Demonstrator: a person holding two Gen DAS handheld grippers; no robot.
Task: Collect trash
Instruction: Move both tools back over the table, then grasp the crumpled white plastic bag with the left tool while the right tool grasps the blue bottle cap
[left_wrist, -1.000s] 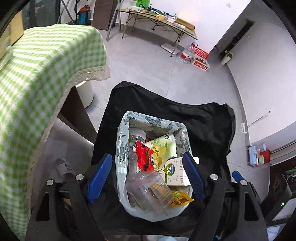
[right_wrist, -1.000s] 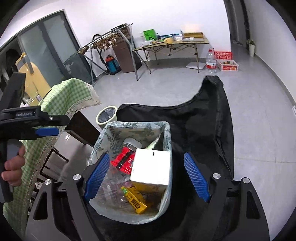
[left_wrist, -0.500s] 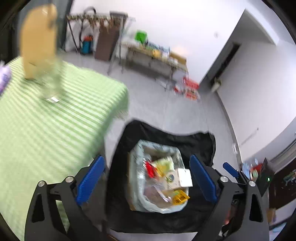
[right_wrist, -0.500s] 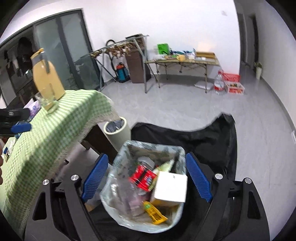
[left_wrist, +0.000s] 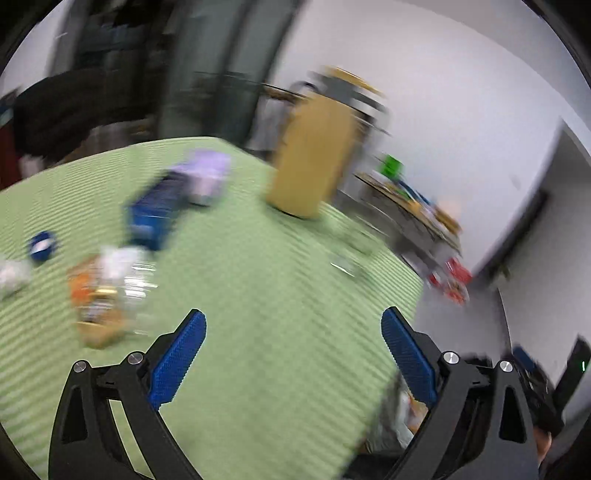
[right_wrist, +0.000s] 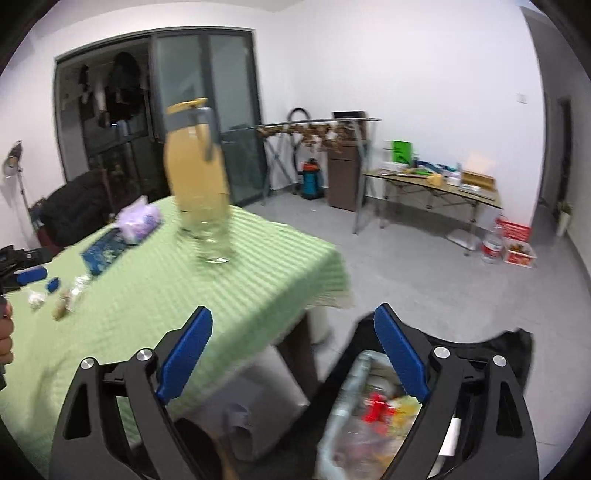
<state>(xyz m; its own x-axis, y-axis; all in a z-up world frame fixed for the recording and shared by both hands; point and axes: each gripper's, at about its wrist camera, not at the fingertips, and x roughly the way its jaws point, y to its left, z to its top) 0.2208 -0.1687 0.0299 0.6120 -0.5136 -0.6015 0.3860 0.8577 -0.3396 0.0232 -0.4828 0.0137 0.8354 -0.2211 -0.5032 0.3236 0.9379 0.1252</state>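
Observation:
My left gripper (left_wrist: 291, 314) hangs open and empty over the green checked table (left_wrist: 277, 350); this view is motion-blurred. Left of it lie crumpled orange and clear wrappers (left_wrist: 103, 295), a blue cap (left_wrist: 42, 246) and a white scrap (left_wrist: 11, 275). The patterned trash bag (left_wrist: 395, 424) peeks in at lower right. My right gripper (right_wrist: 292, 309) is off the table's corner with its jaws opening and nothing between them. The filled trash bag (right_wrist: 354, 424) sits below its right finger. The wrappers (right_wrist: 66, 295) lie far left on the table (right_wrist: 221, 295).
A tall yellow pitcher (right_wrist: 199, 184), a purple tissue pack (right_wrist: 138, 219) and a blue packet (right_wrist: 103, 251) stand on the table. A person's hand (right_wrist: 4, 332) is at the left edge. A small bin (right_wrist: 321, 325) stands by the table leg; a folding table (right_wrist: 432, 184) and red crates (right_wrist: 517, 240) are far back.
Both grippers rose away from the trash bag and swung left toward the green table. The left view now looks across the tabletop; the bag has slid to the lower right in both views.

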